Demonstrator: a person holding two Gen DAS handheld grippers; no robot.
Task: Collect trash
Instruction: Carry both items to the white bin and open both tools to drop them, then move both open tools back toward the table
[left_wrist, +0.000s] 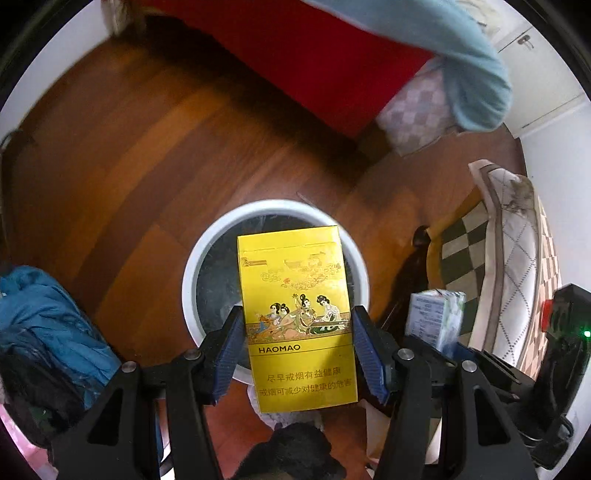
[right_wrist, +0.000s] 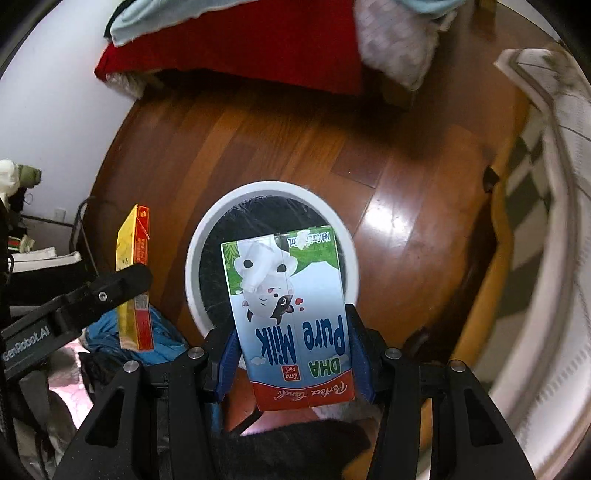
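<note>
My left gripper (left_wrist: 297, 325) is shut on a yellow cigarette pack (left_wrist: 295, 295) marked HAOMAO, held upright above a round white-rimmed trash bin (left_wrist: 207, 251) with a black liner on the wooden floor. My right gripper (right_wrist: 291, 332) is shut on a white, blue and green milk carton (right_wrist: 288, 295), upside down, over the same trash bin (right_wrist: 195, 240). The milk carton (left_wrist: 434, 317) shows at the right of the left wrist view. The cigarette pack (right_wrist: 133, 277) and the left gripper's black finger (right_wrist: 110, 288) show at the left of the right wrist view.
A bed with a red cover (left_wrist: 325, 62) and pale blue blanket (left_wrist: 461, 66) lies beyond the bin. A quilted white cushion (left_wrist: 513, 258) on a checkered seat stands right. Blue cloth (left_wrist: 48, 321) is heaped on the floor at left. Wooden floor (right_wrist: 258, 147) surrounds the bin.
</note>
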